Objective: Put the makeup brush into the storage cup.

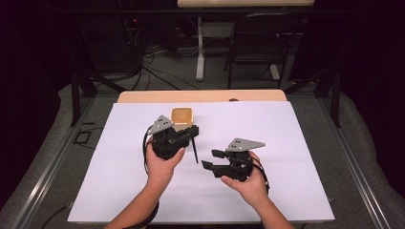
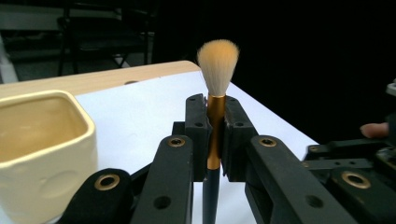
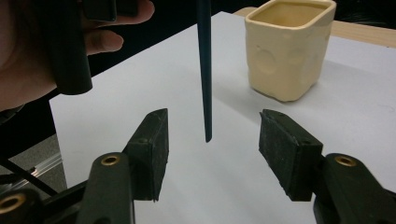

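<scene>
Left hand-held gripper (image 1: 193,131): jaws clamped on the brush (image 2: 215,93) at its gold ferrule, held above the bench.
Brush: bristles point up past the jaws in the left gripper view; its dark handle hangs down, tip clear of the white sheet (image 1: 267,124).
Right hand-held gripper (image 1: 212,160): jaws spread wide, holding nothing; in the right gripper view the handle tip hangs between the two pads, touching neither.
Cup (image 1: 182,116): cream, square-sided, upright on the white sheet, just beyond the left hand-held gripper.
Bench (image 1: 143,96): wooden edge visible past the sheet.
Hands: left hand (image 1: 162,162) and right hand (image 1: 248,183) each grip one tool.
</scene>
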